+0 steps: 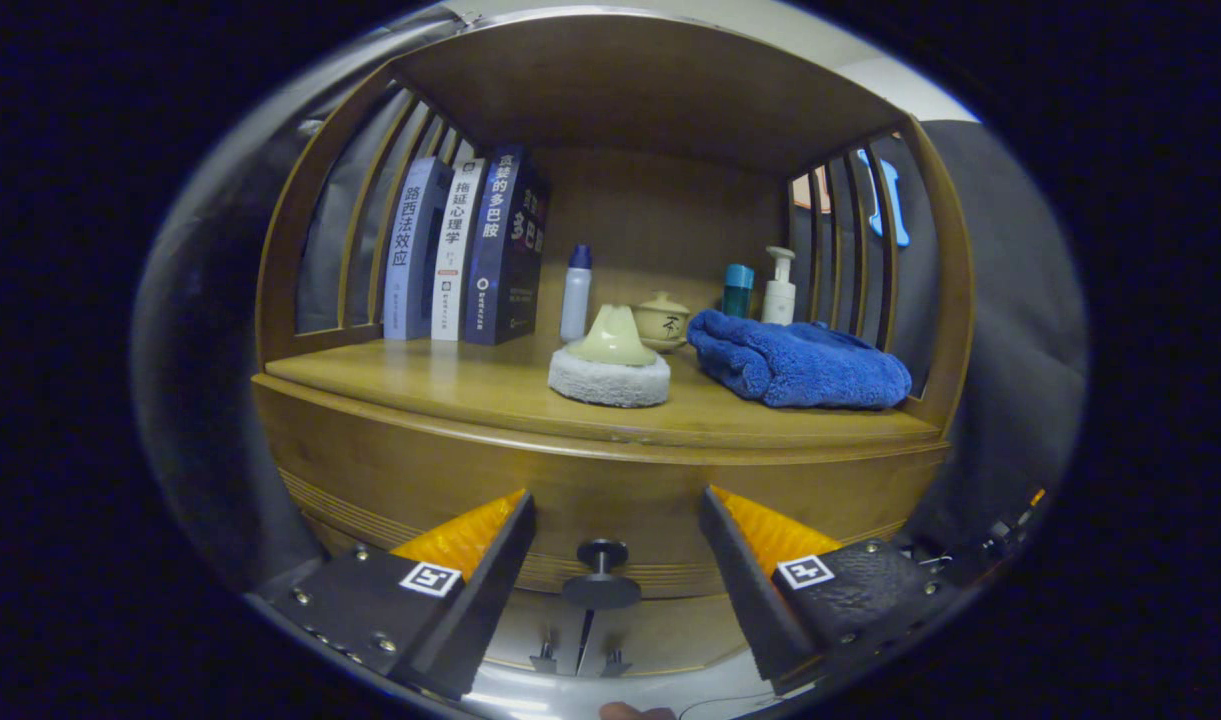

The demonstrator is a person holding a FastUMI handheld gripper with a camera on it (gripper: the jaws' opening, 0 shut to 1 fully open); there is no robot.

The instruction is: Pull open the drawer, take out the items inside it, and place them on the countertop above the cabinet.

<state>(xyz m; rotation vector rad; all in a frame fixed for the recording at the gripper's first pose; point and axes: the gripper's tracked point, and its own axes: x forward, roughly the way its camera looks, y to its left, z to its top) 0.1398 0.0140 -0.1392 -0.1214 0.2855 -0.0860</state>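
Observation:
A wooden cabinet has a drawer point(370, 470) under its countertop point(450, 385), and the drawer front looks flush with the cabinet. Its dark round knob point(600, 575) sticks out toward me and sits in the gap between my fingers, touching neither. My gripper point(615, 497) is open, with its tips close to the drawer front and one finger on each side of the knob. Nothing is held. The inside of the drawer is hidden.
On the countertop stand three books point(460, 250), a white bottle point(575, 292), a round scrubbing pad with a cream handle point(610, 365), a small lidded jar point(662, 318), a teal bottle point(738, 288), a pump bottle point(779, 287) and a folded blue towel point(795, 362). Slatted side rails and a top shelf enclose it.

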